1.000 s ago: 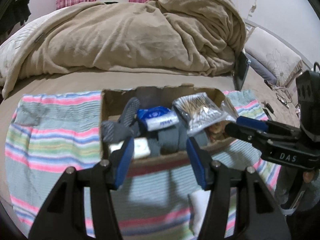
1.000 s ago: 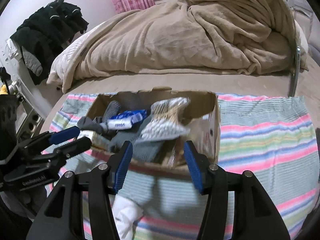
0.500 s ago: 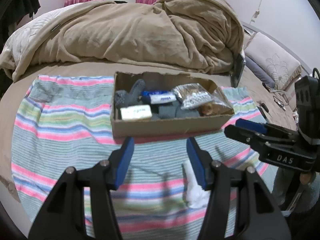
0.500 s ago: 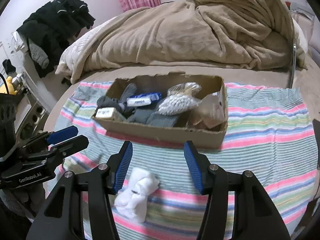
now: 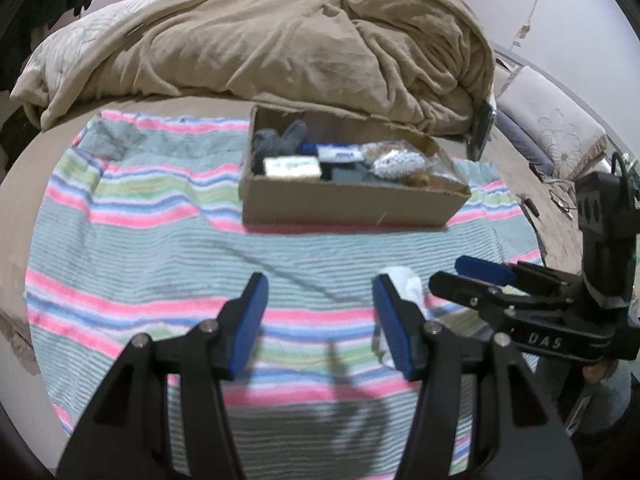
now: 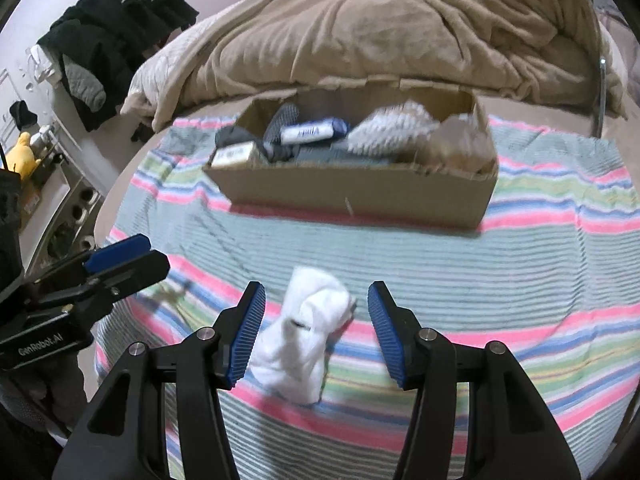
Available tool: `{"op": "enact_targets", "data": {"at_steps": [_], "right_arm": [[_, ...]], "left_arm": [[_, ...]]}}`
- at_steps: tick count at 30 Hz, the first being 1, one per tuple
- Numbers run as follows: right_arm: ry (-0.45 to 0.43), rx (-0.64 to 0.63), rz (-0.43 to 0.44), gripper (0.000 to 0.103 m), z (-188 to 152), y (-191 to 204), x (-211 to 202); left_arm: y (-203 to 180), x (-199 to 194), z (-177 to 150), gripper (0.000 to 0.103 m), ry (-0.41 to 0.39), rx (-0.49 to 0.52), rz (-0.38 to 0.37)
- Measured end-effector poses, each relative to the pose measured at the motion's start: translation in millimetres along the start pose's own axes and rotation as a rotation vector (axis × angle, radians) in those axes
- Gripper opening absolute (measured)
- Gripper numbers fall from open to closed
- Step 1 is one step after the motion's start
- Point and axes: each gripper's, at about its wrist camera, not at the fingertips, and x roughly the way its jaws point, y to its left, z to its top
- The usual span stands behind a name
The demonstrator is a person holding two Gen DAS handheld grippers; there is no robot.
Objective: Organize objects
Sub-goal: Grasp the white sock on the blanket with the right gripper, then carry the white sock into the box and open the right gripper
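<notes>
1. Cardboard box [image 6: 360,196] sits on the striped towel [image 6: 520,272], far side, its back edge right against the heaped tan blanket [image 6: 360,28].
2. Box contents, left to right in the right wrist view: white packet [image 6: 234,154], grey socks [image 6: 280,128], blue-and-white pack [image 6: 310,131], bag of white swabs [image 6: 390,130], clear bag [image 6: 460,144] at the right end. All blurred, finer detail unreadable.
3. White sock [image 6: 306,338], bunched, lies on the towel outside the box, well apart from it on the near side.
4. Right gripper [image 6: 316,306]: jaws spread wide, empty. Sock lies between and just ahead of the blue pads [image 6: 250,328], no contact visible.
5. Left gripper [image 5: 320,298]: jaws spread wide, empty, over bare towel. In its view the sock [image 5: 404,280] shows partly behind its right finger.
6. Each gripper shows in the other's camera: right gripper at the right edge of the left wrist view, left gripper at the left edge of the right wrist view. The two are side by side, apart.
7. Dark clothes [image 6: 116,32] piled at far left, off the bed.
</notes>
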Motion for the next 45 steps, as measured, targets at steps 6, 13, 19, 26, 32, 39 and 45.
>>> {"op": "enact_targets", "data": {"at_steps": [6, 13, 19, 26, 32, 39, 45], "right_arm": [[0.053, -0.008, 0.013, 0.056, -13.7, 8.6, 17.0], [0.098, -0.018, 0.021, 0.056, -18.4, 16.2, 35.7], [0.114, -0.049, -0.001, 0.047, -20.8, 17.8, 42.4], [0.098, -0.054, 0.007, 0.039, -17.7, 14.7, 33.9], [0.072, -0.046, 0.048, 0.036, -8.7, 14.6, 21.0], [0.031, -0.035, 0.081, 0.036, 6.8, 12.6, 4.4], [-0.014, -0.038, 0.079, 0.036, 24.9, 9.3, -9.2]], "left_arm": [[10.6, 7.7, -15.0, 0.056, 0.033, -0.023, 0.007], [20.4, 12.9, -25.6, 0.056, 0.053, -0.041, 0.017], [26.6, 17.0, -27.5, 0.056, 0.065, -0.054, 0.022], [21.7, 19.7, -23.1, 0.056, 0.065, -0.045, 0.012], [19.3, 17.1, -17.2, 0.056, 0.057, -0.042, 0.009], [17.3, 13.4, -6.8, 0.056, 0.039, -0.038, 0.010], [16.1, 15.7, 2.8, 0.056, 0.028, -0.029, 0.009]]}}
